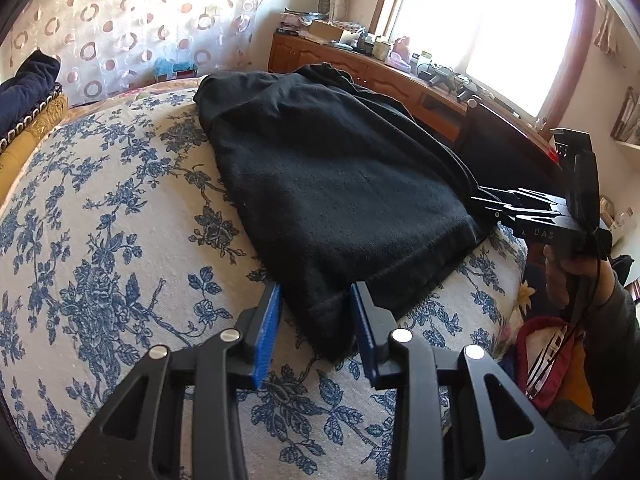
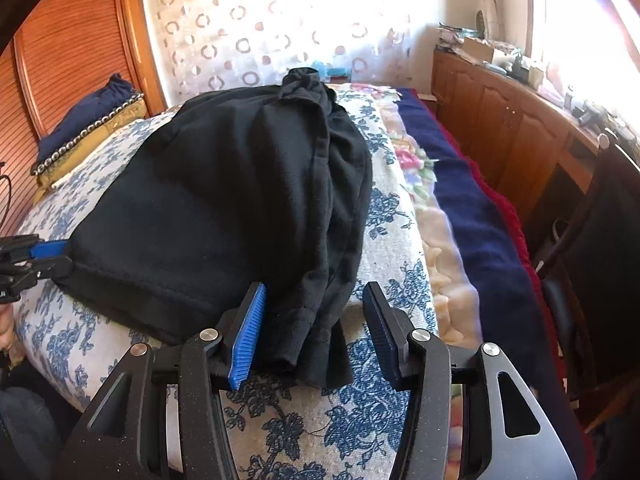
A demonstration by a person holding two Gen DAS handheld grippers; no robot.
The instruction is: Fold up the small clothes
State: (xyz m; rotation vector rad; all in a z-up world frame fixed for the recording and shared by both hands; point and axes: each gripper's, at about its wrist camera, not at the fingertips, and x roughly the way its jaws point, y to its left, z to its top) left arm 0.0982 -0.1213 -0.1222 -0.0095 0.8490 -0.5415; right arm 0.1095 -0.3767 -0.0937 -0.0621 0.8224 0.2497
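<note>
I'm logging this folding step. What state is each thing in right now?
Black fleece garment: folded over, lying flat on the bed, near hem between both tools.
Left tool: around the hem corner; whether its pads press on it cannot be told.
Right tool: open, astride the bunched edge.
Blue floral bedspread: spread under the garment.

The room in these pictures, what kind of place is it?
Most likely a bedroom in a home. A black garment lies on a bed with a blue floral cover, a patterned curtain hangs behind, and a cluttered wooden cabinet stands under the window.
</note>
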